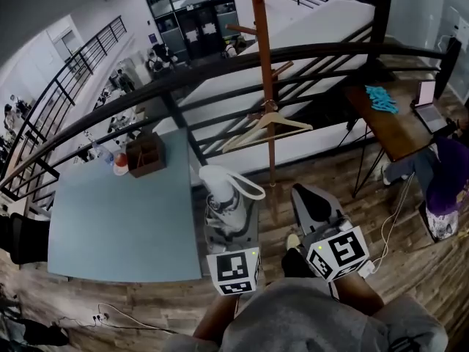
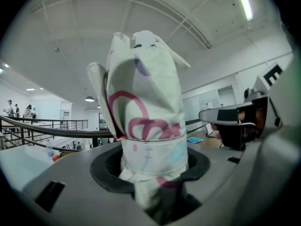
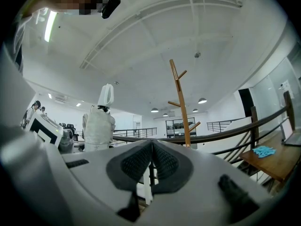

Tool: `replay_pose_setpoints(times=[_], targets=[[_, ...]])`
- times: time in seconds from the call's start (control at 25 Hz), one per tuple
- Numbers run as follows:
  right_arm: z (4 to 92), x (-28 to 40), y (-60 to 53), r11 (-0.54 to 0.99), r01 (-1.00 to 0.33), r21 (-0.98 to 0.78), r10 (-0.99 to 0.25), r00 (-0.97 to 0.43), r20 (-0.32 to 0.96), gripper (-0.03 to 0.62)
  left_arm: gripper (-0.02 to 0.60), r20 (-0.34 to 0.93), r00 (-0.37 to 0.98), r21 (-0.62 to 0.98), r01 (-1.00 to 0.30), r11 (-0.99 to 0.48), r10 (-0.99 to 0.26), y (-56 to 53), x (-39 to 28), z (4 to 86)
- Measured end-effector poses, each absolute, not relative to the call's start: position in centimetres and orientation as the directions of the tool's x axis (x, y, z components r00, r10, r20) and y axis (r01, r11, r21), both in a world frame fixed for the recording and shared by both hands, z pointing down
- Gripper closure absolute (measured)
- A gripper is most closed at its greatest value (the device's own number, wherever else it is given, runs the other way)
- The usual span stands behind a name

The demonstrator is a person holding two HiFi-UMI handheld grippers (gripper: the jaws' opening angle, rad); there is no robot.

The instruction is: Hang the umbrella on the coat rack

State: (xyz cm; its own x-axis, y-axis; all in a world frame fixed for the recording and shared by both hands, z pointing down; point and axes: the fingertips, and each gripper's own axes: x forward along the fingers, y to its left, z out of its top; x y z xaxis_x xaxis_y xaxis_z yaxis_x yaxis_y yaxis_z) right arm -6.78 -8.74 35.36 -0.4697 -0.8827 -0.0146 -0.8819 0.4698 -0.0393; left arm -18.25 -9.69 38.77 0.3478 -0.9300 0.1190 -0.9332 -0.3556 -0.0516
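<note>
A folded white umbrella with red and pale blue print and a loop strap stands upright in my left gripper, which is shut on it. In the left gripper view the umbrella fills the middle, its lower end clamped between the pads of the left gripper. Just to its right my right gripper is shut with nothing in it; its ribbed pads meet in the right gripper view. The wooden coat rack stands ahead behind the railing, and the coat rack shows its bare pegs.
A wooden hanger hangs on the rack's pole. A dark railing runs across in front. At the left a blue table bears a wooden box and a bottle. A wooden desk with a laptop stands right.
</note>
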Motion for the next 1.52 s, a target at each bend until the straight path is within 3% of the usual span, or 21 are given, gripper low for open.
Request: replay_pose_setpoints(times=[0.88, 1.52], targets=[[34.0, -1.5, -22.3, 0.467, -0.884, -0.036, -0.884, -0.466, -0.025, 0.569, 0.330, 0.149, 0.370, -0.097, -0.918, -0.386, -0.917, -24.1, -11.7, 37.1], [31.7, 0.7, -29.4, 0.540, -0.842, -0.011, -0.842, -0.540, -0.024, 0.569, 0.330, 0.123, 0.340, -0.078, -0.933, -0.350, -0.932, -32.8, -9.3, 32.1]])
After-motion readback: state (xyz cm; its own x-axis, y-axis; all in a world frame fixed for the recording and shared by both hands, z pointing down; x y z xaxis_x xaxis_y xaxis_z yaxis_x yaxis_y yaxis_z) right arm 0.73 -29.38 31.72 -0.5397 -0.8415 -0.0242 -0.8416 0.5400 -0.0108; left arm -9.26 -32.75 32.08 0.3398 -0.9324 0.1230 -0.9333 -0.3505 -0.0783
